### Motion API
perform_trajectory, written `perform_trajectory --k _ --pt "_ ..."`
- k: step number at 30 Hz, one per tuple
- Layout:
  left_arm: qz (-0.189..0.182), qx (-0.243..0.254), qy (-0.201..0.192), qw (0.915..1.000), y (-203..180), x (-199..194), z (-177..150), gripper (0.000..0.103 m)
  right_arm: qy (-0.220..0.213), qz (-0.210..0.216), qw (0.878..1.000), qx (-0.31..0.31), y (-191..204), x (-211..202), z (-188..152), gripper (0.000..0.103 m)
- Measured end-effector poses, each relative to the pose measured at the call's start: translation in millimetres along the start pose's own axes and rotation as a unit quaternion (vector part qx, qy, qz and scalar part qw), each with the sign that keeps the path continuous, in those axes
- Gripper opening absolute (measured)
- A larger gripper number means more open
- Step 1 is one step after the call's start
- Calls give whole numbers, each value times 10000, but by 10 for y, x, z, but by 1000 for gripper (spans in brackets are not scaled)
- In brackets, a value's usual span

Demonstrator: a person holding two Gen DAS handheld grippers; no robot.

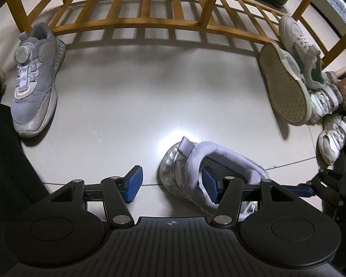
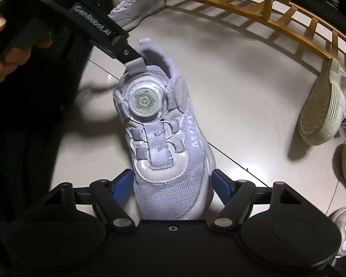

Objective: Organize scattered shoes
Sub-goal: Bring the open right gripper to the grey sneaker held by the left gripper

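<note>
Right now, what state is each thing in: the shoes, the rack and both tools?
Left tool: open, one finger inside the held shoe's collar.
Right tool: shut on the held shoe's toe.
Held shoe: dial side up, between both tools.
Far shoe: upright on the floor, by the rack.
White sneaker: on its side, sole showing.
Rack: bottom shelf bare.

Dim indoor light; glare spot shining on floor [image 1: 173,136]; rack [image 1: 136,23] slats bending, edges darkening, blurring.
</note>
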State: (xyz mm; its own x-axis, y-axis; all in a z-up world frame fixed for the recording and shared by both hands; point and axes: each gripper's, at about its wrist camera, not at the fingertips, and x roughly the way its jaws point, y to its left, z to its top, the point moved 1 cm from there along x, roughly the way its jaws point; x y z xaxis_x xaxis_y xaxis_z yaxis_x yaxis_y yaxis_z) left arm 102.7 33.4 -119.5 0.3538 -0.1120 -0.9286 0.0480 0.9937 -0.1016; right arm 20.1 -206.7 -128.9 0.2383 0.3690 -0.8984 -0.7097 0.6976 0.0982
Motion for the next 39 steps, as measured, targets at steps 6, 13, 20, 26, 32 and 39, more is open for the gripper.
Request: perform_trajectory --k 6,13,20,26,32,39 --pt "-98 33 221 9997 21 70 -62 44 -60 -478 9985 -275 -20 -67 12 74" --pt "-10 437 29 9990 -51 -107 -78 51 -137 -923 9946 -448 -83 -130 -6 74" --pt "-181 703 78 9973 -129 -84 -37 51 -164 -993 9948 -175 -226 -169 -18 74" --pt "-303 736 286 9964 -184 13 -124 43 -189 -1014 9947 34 -299 -160 4 74" --pt "-367 717 406 9959 -197 66 -190 35 -238 -1005 9944 229 -368 -150 40 74" --pt "-429 722 407 9956 -214 36 -230 34 -350 -970 9935 474 -449 -124 103 74"
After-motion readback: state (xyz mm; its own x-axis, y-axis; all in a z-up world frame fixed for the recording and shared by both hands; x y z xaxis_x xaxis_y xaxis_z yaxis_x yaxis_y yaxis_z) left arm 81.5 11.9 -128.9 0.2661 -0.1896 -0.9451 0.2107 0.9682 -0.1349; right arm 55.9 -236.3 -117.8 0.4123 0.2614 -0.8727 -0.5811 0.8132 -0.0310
